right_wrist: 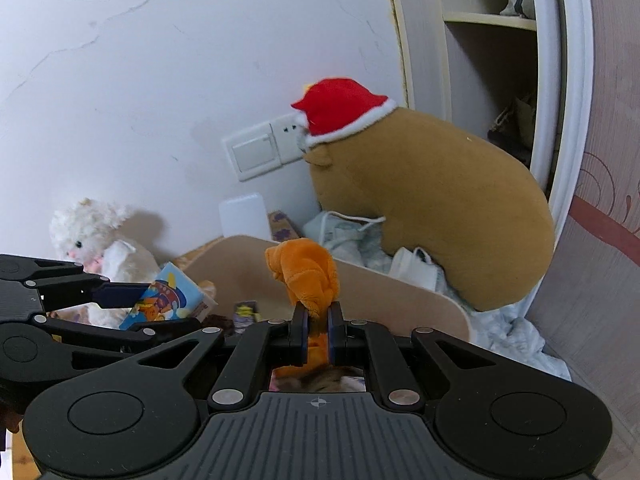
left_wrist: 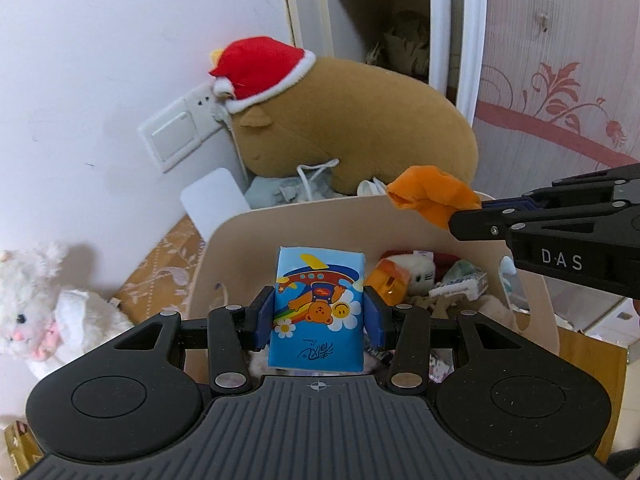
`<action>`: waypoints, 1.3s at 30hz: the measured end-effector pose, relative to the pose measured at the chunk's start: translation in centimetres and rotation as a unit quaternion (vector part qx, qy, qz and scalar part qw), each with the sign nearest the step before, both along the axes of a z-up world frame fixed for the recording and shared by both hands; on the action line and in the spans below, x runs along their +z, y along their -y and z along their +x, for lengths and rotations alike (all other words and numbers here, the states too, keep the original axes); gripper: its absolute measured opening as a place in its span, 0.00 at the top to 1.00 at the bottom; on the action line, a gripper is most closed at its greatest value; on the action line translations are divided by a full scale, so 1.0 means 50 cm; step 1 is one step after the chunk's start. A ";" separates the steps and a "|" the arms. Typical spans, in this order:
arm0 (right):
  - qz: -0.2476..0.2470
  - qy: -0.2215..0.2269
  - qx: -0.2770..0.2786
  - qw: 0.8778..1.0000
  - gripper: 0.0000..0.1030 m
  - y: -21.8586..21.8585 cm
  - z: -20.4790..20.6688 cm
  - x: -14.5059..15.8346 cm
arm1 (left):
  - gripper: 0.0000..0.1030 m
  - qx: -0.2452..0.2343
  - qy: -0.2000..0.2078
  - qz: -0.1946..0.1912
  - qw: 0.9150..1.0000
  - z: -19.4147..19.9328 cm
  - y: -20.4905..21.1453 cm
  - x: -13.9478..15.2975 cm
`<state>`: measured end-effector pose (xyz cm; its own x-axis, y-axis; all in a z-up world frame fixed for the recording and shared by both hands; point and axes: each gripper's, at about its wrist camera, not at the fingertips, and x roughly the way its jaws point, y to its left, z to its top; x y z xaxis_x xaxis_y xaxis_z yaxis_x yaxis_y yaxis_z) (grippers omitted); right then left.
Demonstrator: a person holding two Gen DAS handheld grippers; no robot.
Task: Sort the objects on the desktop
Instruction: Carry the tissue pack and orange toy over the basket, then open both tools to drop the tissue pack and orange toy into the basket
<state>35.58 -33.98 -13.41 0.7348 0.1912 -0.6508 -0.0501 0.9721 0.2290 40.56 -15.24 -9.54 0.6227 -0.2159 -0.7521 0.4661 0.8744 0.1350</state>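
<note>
My left gripper point(left_wrist: 319, 302) is shut on a blue tissue pack point(left_wrist: 318, 320) printed with a cartoon bear and plane, and holds it upright over a beige bin point(left_wrist: 320, 220). The bin holds several small toys and packets. In the right wrist view the same tissue pack point(right_wrist: 172, 296) sits in the left gripper point(right_wrist: 168, 306) at the left. My right gripper point(right_wrist: 318, 314) is shut on an orange plush toy point(right_wrist: 304, 276), which sticks up above the pads, over the bin's wall point(right_wrist: 380, 292). From the left wrist view the right gripper point(left_wrist: 468, 214) and orange plush toy point(left_wrist: 434, 194) hang above the bin's far right rim.
A big brown plush point(left_wrist: 360, 124) in a red Santa hat leans on the wall behind the bin, over crumpled pale cloth point(right_wrist: 352, 236). A white fluffy plush point(left_wrist: 36, 316) sits at the left. A wall switch point(left_wrist: 176, 132) and an open wardrobe point(right_wrist: 500, 80) stand behind.
</note>
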 end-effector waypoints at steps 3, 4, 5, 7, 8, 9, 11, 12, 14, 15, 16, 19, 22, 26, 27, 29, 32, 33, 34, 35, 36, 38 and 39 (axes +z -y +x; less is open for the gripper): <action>0.000 -0.015 0.009 1.000 0.92 0.016 0.016 -0.017 | 0.55 0.005 -0.017 0.004 1.000 0.015 0.019 -0.018; 0.000 -0.019 0.012 1.000 0.92 0.018 0.020 -0.021 | 0.55 0.008 -0.025 0.007 1.000 0.021 0.025 -0.026; 0.000 -0.024 0.017 1.000 0.91 0.021 0.022 -0.025 | 0.55 0.012 -0.036 0.012 0.999 0.028 0.029 -0.035; -0.002 -0.037 0.027 0.999 0.91 0.024 0.030 -0.037 | 0.55 0.019 -0.052 0.025 0.998 0.039 0.037 -0.052; -0.002 -0.043 0.032 0.999 0.91 0.026 0.033 -0.042 | 0.55 0.020 -0.053 0.027 0.998 0.042 0.040 -0.059; -0.002 -0.050 0.036 0.998 0.91 0.027 0.037 -0.048 | 0.55 0.020 -0.058 0.027 0.998 0.044 0.043 -0.065; 0.001 -0.063 0.045 0.997 0.90 0.031 0.042 -0.060 | 0.55 0.021 -0.065 0.029 0.997 0.047 0.047 -0.074; 0.004 -0.070 0.048 0.996 0.89 0.033 0.044 -0.065 | 0.55 0.022 -0.067 0.032 0.997 0.049 0.049 -0.078; 0.009 -0.081 0.054 0.995 0.88 0.037 0.050 -0.076 | 0.54 0.029 -0.072 0.032 0.997 0.051 0.052 -0.083; 0.010 -0.084 0.058 0.995 0.86 0.037 0.053 -0.080 | 0.54 0.032 -0.074 0.030 0.996 0.052 0.053 -0.084; 0.011 -0.087 0.062 0.994 0.85 0.037 0.055 -0.083 | 0.53 0.038 -0.076 0.028 0.996 0.052 0.054 -0.085; 0.010 -0.094 0.078 0.992 0.65 0.036 0.061 -0.089 | 0.46 0.052 -0.079 0.026 0.995 0.057 0.056 -0.083; 0.009 -0.097 0.085 0.992 0.57 0.039 0.067 -0.090 | 0.40 0.064 -0.080 0.033 0.994 0.061 0.054 -0.080; 0.010 -0.103 0.077 0.992 0.28 0.058 0.073 -0.088 | 0.27 0.088 -0.078 0.021 0.993 0.059 0.034 -0.070; 0.008 -0.100 0.081 0.992 0.27 0.061 0.074 -0.085 | 0.25 0.092 -0.076 0.019 0.993 0.056 0.030 -0.067; -0.001 -0.096 0.089 0.991 0.25 0.061 0.074 -0.079 | 0.25 0.094 -0.078 0.018 0.992 0.052 0.026 -0.064; -0.010 -0.086 0.101 0.991 0.19 0.054 0.072 -0.068 | 0.25 0.098 -0.075 0.026 0.992 0.046 0.024 -0.060; -0.011 -0.084 0.104 0.991 0.18 0.050 0.071 -0.065 | 0.25 0.102 -0.071 0.029 0.992 0.044 0.022 -0.058; -0.015 -0.079 0.107 0.991 0.18 0.045 0.069 -0.061 | 0.25 0.106 -0.069 0.030 0.991 0.042 0.019 -0.056; -0.016 -0.075 0.110 0.991 0.17 0.042 0.068 -0.057 | 0.25 0.112 -0.068 0.028 0.991 0.040 0.014 -0.054; -0.018 -0.071 0.115 0.991 0.16 0.037 0.067 -0.054 | 0.24 0.119 -0.068 0.026 0.990 0.038 0.009 -0.052; -0.022 -0.065 0.122 0.990 0.11 0.028 0.063 -0.047 | 0.24 0.135 -0.066 0.025 0.988 0.032 -0.002 -0.048; -0.023 -0.064 0.124 0.990 0.07 0.024 0.061 -0.045 | 0.24 0.140 -0.065 0.023 0.988 0.028 -0.007 -0.045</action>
<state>38.64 -35.16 -15.66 0.5809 0.3225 -0.7474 -0.2613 0.9434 0.2040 41.96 -14.92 -11.81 0.5504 -0.0119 -0.8348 0.2225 0.9658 0.1329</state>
